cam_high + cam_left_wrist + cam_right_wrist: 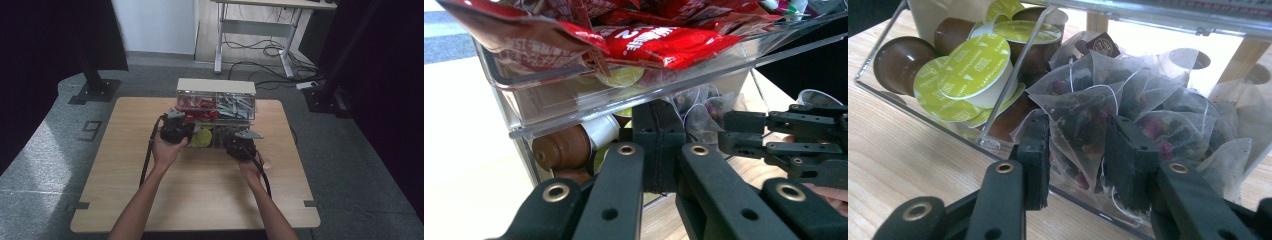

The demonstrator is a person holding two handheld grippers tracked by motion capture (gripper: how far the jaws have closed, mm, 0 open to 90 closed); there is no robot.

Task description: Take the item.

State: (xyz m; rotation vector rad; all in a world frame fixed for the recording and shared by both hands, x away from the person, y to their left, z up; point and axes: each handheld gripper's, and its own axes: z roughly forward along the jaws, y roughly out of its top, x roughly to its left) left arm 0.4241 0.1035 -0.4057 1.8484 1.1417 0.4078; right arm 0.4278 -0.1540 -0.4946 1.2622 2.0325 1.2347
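Observation:
A clear two-tier organizer stands at the table's far middle. Its upper drawer holds red packets. The lower drawer holds green-lidded capsules, brown capsules and pyramid tea bags. My left gripper is shut just under the upper drawer, pads pressed together with nothing visible between them. My right gripper is open at the lower drawer's front wall, with a tea bag showing in the gap between its jaws. From above, the left gripper and right gripper sit side by side at the organizer's front.
The light wooden table has free room in front of my hands. A thin clear divider separates capsules from tea bags. The right gripper lies close beside the left one. A desk and floor cables are beyond the table.

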